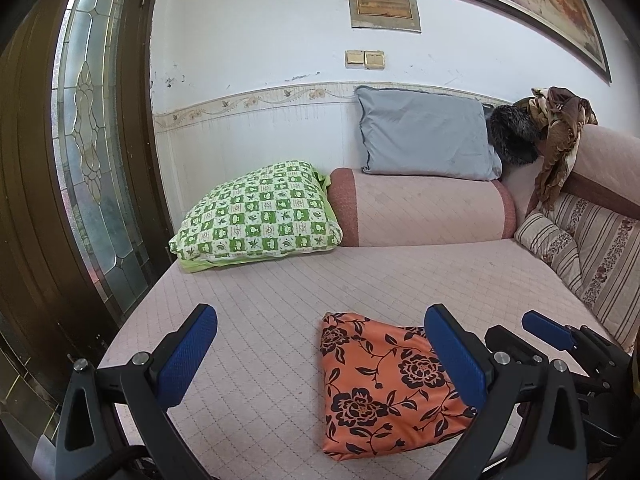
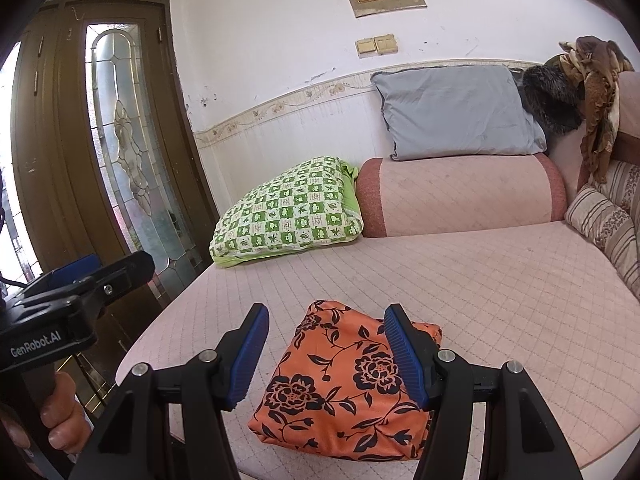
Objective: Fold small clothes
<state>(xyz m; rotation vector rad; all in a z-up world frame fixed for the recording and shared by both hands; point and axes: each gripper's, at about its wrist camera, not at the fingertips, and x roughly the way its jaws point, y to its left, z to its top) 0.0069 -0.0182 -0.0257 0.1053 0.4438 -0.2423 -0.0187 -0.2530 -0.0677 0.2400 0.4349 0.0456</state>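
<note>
Lying near the front edge of the quilted pink sofa seat (image 2: 460, 280) was the orange floral cloth (image 2: 340, 384), already folded into a compact wedge, flat on the cover. Seat behind it was bare fabric all the way back to the bolster (image 2: 460, 196), so plenty of room ahead and to the right; front edge of the seat dropped off just below the cloth. Left side was bounded by the green checked pillow (image 2: 288, 212) and the wooden door with leaded glass (image 2: 132, 148); right side by the striped cushion (image 2: 604, 220). Grey pillow (image 2: 456, 112) sat on top of the bolster, against the wall, brown scarf (image 2: 596, 92) draped over the sofa back. Right gripper (image 2: 328, 356) hovered over the cloth with jaws spread, pads either side of its far part, nothing pinched; whether the right pad brushed the fabric I couldn't tell. Left gripper (image 1: 320, 356) was spread wider still, empty, with the cloth showing between its fingers toward the right one. A hand (image 2: 60, 412) gripped the left gripper's handle at the seat's left edge. No containers in sight.
</note>
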